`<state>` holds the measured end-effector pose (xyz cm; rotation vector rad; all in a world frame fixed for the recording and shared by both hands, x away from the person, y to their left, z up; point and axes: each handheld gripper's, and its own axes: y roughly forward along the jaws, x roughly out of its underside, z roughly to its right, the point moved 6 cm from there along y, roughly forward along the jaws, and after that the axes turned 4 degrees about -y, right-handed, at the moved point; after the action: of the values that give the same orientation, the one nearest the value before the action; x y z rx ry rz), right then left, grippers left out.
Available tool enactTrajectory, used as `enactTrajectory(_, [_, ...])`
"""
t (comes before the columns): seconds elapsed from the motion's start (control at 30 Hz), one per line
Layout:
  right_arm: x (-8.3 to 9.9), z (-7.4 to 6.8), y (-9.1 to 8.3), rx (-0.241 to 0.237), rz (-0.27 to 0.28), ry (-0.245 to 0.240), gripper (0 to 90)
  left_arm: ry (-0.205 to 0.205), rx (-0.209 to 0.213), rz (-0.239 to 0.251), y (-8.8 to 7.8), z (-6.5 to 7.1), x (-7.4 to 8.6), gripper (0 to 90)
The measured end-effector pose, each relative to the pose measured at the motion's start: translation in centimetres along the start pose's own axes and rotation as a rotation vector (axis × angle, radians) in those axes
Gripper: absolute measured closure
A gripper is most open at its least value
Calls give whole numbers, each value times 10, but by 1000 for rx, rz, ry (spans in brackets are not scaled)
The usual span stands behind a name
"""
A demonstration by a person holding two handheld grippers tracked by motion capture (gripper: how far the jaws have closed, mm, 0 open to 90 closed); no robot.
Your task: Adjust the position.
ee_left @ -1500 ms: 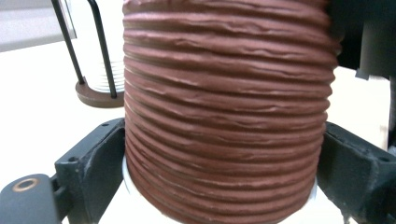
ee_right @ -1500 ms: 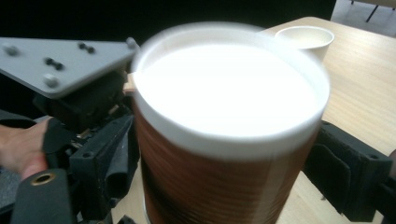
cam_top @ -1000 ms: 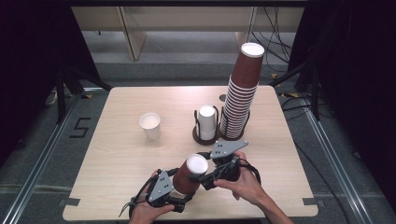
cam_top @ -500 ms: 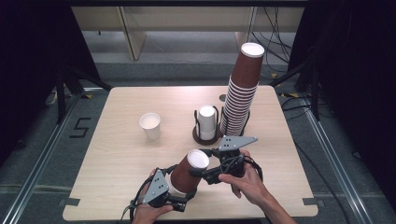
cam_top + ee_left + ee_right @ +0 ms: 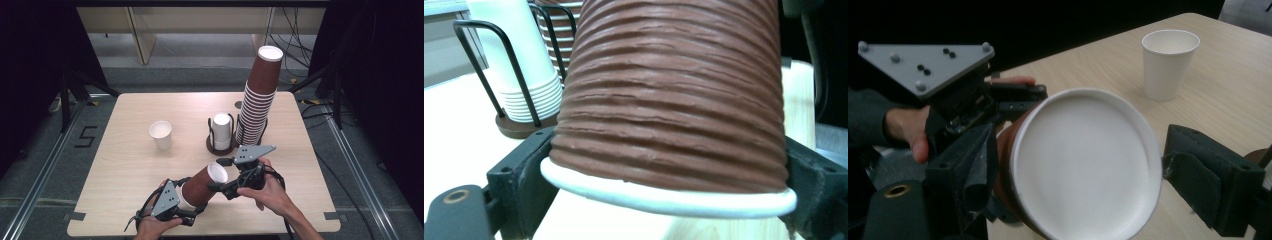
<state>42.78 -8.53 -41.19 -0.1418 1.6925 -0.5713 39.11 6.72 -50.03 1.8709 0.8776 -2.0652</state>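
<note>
Brown ribbed cup [image 5: 202, 184]: tilted over the table's near edge, rim end pinched in left gripper [image 5: 186, 206], jaws just closing. Right gripper [image 5: 223, 179]: jaws just widening, flanking its base, gap visible. Wire holder [image 5: 220, 142]: white cups [image 5: 222, 130]; single white cup [image 5: 161, 135] empty.

Two grippers were at work, a left gripper [image 5: 192, 212] and a right gripper [image 5: 220, 175], with one brown ribbed cup [image 5: 202, 184] between them. One tall stack of brown cups [image 5: 259, 102] stood on the table [image 5: 125, 165]; its cups were too close-packed to count exactly. One stack of white cups [image 5: 221, 131] sat in one black wire holder [image 5: 220, 145]. One single white cup [image 5: 161, 135] stood apart.
</note>
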Motion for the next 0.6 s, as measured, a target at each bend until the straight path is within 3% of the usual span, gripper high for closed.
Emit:
enactTrajectory(0.07, [1, -2, -4, -10, -51, -36, 166, 31, -4, -36, -3, 0, 1, 115])
enactTrajectory(0.13, [2, -2, -5, -8, -68, -80, 163, 50, 5, -62, -4, 1, 2, 116])
enactTrajectory(0.3, [7, -6, -8, -62, -134, -126, 160, 131, 25, -135, -7, 2, 4, 118])
enactTrajectory(0.6, [19, -13, 2, -115, -221, -176, 165, 165, 50, -189, -8, 5, 7, 117])
